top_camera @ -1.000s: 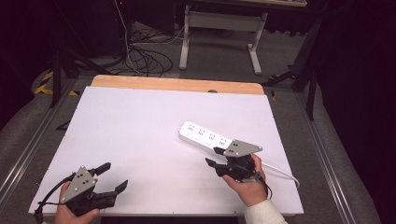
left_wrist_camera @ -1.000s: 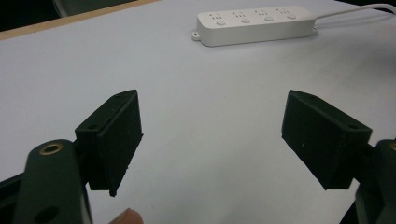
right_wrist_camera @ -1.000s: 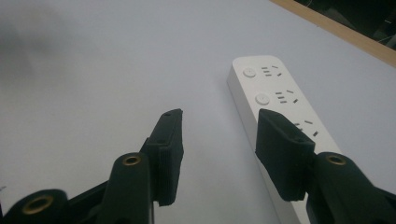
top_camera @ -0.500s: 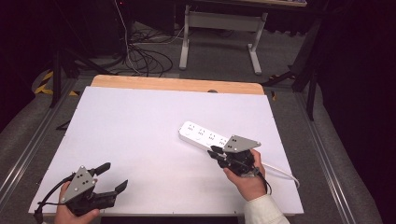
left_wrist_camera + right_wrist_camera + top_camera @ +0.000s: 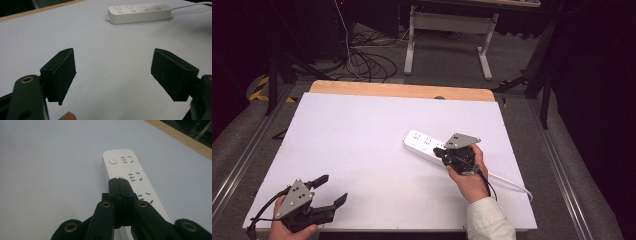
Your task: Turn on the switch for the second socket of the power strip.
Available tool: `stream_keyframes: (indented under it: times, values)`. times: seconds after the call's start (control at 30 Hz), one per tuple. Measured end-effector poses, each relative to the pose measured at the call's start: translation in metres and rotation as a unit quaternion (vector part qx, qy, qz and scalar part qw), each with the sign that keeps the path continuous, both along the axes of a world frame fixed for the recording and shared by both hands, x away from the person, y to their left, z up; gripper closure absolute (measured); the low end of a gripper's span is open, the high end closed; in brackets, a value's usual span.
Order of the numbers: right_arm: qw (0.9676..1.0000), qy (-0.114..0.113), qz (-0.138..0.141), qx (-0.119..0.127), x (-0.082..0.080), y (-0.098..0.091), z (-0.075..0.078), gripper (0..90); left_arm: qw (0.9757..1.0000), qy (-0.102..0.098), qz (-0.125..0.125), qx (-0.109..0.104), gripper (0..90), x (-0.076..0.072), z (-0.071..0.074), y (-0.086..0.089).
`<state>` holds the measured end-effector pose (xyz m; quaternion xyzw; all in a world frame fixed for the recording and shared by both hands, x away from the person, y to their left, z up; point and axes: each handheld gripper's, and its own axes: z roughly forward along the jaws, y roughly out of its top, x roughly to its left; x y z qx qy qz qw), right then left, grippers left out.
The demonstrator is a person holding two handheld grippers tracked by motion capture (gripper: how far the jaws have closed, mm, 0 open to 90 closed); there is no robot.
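The right hand (image 5: 469,175) reaches in from the near edge, its gripper (image 5: 440,151) pressed together with nothing between, tips over the strip (image 5: 422,142). The strip lies right of the table's (image 5: 362,130) middle, long axis running from far-left to near-right, its cord (image 5: 512,182) trailing right. The left gripper (image 5: 332,190) is spread wide at the near-left corner, well apart from the strip.

- The left claw (image 5: 331,189), at the lower left of the high view, is black with a grey three-cornered plate on top.
- The right claw (image 5: 439,151) has the same grey plate and a black cable.
- Each black jaw has brass-coloured rivets at its base.
- The right arm wears a pale sleeve (image 5: 488,220).
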<state>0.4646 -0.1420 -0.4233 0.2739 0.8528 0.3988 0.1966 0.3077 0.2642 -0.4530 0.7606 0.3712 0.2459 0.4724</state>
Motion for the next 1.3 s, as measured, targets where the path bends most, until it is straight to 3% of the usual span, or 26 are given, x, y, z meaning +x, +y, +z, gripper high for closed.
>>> stream_keyframes:
  times: [0.4, 1.0, 1.3]
  values:
    - [0.9992, 0.024, -0.029, 0.016, 0.021, 0.001, -0.014, 90.0, 1.0000, 0.003, 0.001, -0.002, 20.5, 0.000, 0.000, 0.000]
    - [0.9980, 0.030, -0.052, -0.019, 0.032, 0.006, -0.030, 90.0, 1.0000, 0.003, 0.001, 0.001, 20.3, 0.001, -0.001, 0.000]
    - [0.9974, 0.038, -0.056, -0.023, 0.031, 0.007, -0.032, 90.0, 1.0000, 0.004, 0.001, 0.001, 20.3, 0.001, -0.001, 0.000]
